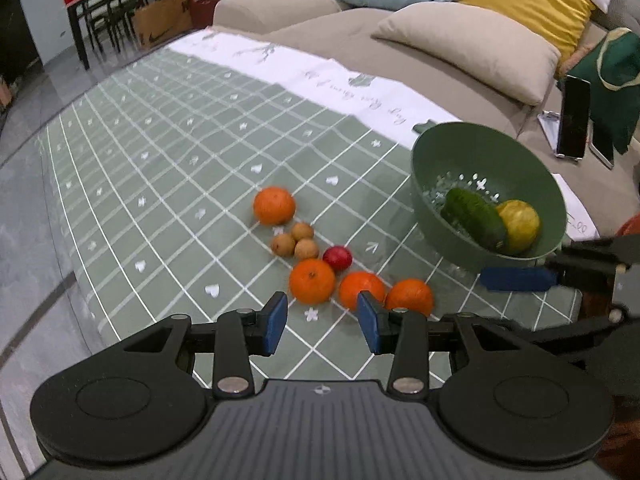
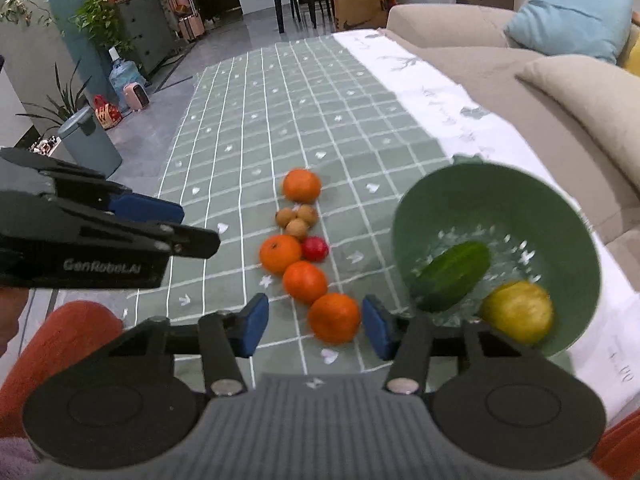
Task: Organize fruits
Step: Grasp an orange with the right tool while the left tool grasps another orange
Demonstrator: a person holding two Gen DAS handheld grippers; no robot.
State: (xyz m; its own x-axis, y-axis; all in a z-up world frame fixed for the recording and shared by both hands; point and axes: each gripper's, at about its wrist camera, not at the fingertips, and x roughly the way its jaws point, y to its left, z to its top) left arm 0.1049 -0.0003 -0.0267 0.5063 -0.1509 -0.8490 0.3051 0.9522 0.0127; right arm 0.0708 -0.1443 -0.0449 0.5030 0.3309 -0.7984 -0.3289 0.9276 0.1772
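Right wrist view: both claws (image 2: 314, 326) (image 1: 322, 322) spread, empty, above oranges (image 2: 334, 318).

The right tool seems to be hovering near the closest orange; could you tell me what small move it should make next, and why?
Probably ease the right tool down over the nearest orange and close on it. Its pads stand apart and hold nothing, the orange lies loose on the tablecloth just ahead of them, and the green bowl already holding a cucumber sits right beside it.

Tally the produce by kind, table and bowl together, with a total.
Oranges: 4, all on the table
Small brown fruits: 3
Small red fruit: 1
Cucumber: 1, in the green bowl
Yellow citrus: 1, in the bowl
Total: 10
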